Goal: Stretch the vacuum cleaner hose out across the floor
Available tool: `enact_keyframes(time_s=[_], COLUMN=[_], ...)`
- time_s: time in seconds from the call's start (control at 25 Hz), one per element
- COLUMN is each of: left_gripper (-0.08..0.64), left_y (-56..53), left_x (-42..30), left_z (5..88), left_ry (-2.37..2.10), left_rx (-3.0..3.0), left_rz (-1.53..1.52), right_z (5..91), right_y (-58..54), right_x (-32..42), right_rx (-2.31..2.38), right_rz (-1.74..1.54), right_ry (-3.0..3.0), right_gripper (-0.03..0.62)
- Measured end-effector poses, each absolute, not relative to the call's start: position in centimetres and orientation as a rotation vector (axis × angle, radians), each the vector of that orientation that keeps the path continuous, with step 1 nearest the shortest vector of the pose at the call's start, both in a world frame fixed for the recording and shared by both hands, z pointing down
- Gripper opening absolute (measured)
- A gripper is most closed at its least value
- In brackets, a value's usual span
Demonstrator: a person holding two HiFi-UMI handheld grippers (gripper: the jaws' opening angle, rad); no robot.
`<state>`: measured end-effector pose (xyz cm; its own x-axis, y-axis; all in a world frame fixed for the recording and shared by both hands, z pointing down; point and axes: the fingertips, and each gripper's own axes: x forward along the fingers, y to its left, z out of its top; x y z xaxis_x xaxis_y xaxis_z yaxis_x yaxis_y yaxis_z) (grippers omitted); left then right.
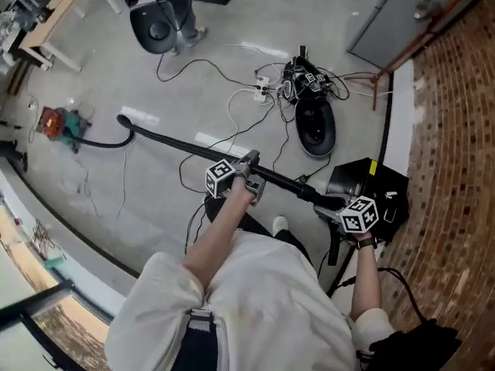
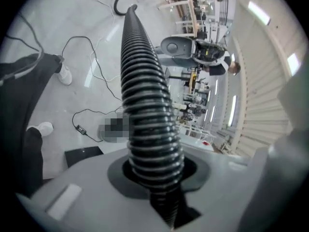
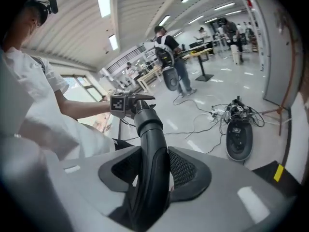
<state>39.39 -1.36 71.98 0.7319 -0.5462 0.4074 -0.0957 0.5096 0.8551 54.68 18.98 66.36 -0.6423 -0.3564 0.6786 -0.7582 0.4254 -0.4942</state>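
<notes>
Mid-stretch, I'd say. Vacuum (image 1: pixel 56 124) sits far left on the floor; the black hose (image 1: pixel 178 144) rises from it to both grippers.

- Left gripper (image 1: pixel 249 168): jaws clamped on the ribbed, flexible section.
- Right gripper (image 1: pixel 339 205): jaws clamped on the smooth, rigid curved end.

Next, probably: pull away from the vacuum, lay it flat, and avoid the loose cables (image 1: pixel 232 110).

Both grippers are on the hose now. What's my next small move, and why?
Probably draw both grippers a little further away from the vacuum cleaner. The left gripper clamps the ribbed hose and the right gripper clamps its smooth end. The hose runs straight off the floor from them, yet it hooks into a bend near the far end.
</notes>
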Motion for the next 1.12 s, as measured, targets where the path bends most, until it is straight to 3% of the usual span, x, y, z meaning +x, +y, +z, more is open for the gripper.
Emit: enact_keyframes(time_s=[0.44,0.92,1.12], left_gripper=[0.103,0.103,0.106], left_y=[21.7,32.6,33.1], left_x=[34.5,39.6,43.7], left_z=[68.6,60.5,58.6], left_ry=[-0.995,-1.025,-1.095], left_rx=[1.038,1.122,1.106], left_rz=[-0.466,-0.577,-0.554], right_z=[70.5,63.0,56.5], right_y=[36.2,47.0,47.3], right_x=[53.8,57.9,58.1], right_rx=[0.303,0.614,0.714], right_rz=[0.776,0.448,0.336], right_ry=[-2.132,-2.198,-2.400], right_gripper=[0.163,0.253,0.336])
